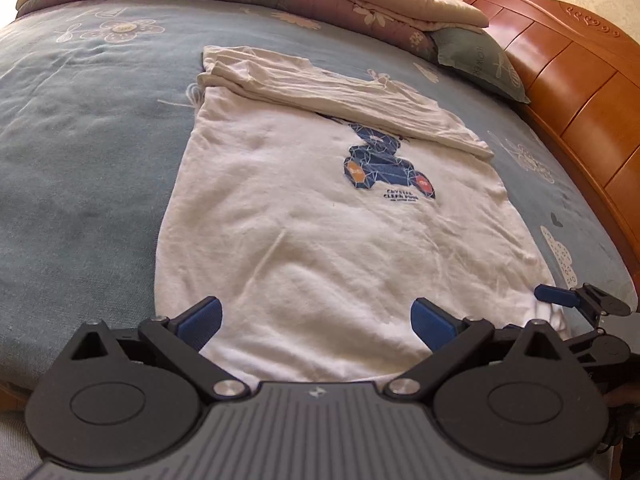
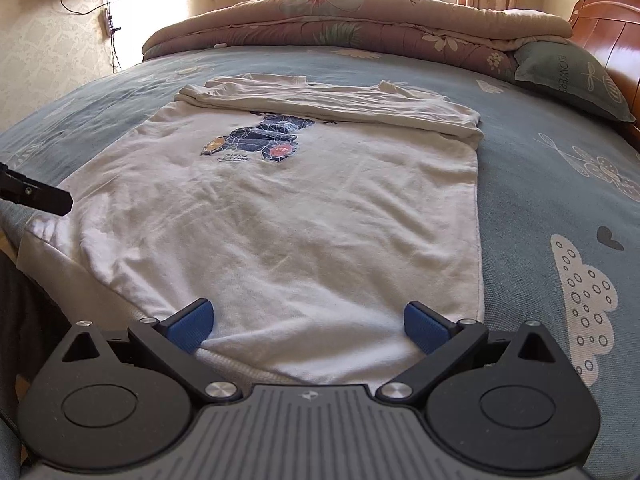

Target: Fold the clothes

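White cotton T-shirt [image 1: 304, 232] with a blue print is spread on the blue bed sheet [image 1: 80, 152]; left gripper [image 1: 316, 322] and right gripper [image 2: 308, 322] are held wide apart over its near hem.

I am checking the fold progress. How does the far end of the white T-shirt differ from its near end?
The far end of the white T-shirt is folded over in a thick wrinkled band that covers the top of the blue print; the near end lies in one flat layer. The open left gripper and right gripper are at the near end; none is at the far end. Both ends rest on the blue bedspread.
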A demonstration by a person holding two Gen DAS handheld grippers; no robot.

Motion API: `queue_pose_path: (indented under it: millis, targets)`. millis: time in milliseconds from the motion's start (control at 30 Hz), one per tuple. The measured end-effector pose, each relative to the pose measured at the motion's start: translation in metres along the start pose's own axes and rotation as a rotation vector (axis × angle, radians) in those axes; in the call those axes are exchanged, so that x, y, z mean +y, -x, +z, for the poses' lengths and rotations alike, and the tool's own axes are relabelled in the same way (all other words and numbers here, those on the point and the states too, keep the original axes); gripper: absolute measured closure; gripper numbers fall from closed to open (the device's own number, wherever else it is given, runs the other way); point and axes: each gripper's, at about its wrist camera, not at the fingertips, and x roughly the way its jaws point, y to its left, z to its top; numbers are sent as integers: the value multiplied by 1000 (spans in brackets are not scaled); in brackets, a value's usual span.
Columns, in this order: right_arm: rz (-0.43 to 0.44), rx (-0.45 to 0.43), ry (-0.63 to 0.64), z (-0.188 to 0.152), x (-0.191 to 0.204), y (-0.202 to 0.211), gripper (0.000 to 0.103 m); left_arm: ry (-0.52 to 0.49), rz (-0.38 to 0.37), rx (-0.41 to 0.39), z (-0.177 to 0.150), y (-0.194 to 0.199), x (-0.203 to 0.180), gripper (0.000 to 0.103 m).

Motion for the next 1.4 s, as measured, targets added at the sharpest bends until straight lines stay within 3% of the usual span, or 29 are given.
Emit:
queue_pose_path:
  millis: [200, 267, 467, 667, 833, 933, 1000, 1133, 1267, 1400]
  targets:
    - [42, -47, -69, 22, -2, -5, 0, -58, -32, 23, 14, -29, -19, 3]
    - [7, -23, -76, 22, -4, -14, 0, -51, -24, 49, 14, -37, -17, 3]
    - [-121, -8, -85, 12, -23, -13, 0, -64, -50, 28, 9, -36, -10, 1]
    - [-81, -67, -117, 40, -24, -11, 0, -151, -4, 48, 9, -40, -21, 1]
    - [-84, -12, -153, 43, -27, -40, 0, -85, -23, 52, 14, -37, -13, 1]
    - [-135, -21, -133, 36, -37, -38, 0, -118, 17, -34, 25, -23, -16, 1]
    - [-132, -23, -157, 42, -41, -34, 0, -140, -8, -71, 38, -20, -17, 1]
    - [-77, -56, -187, 64, -41, -33, 0, -101, -35, -59, 59, -39, -10, 1]
    - [-14, -52, -166, 89, -35, -61, 0, -15, -55, -12, 61, -63, 6, 1]
    - [-76, -13, -188, 79, -51, -79, 0, 56, -71, -36, 54, -57, 21, 1]
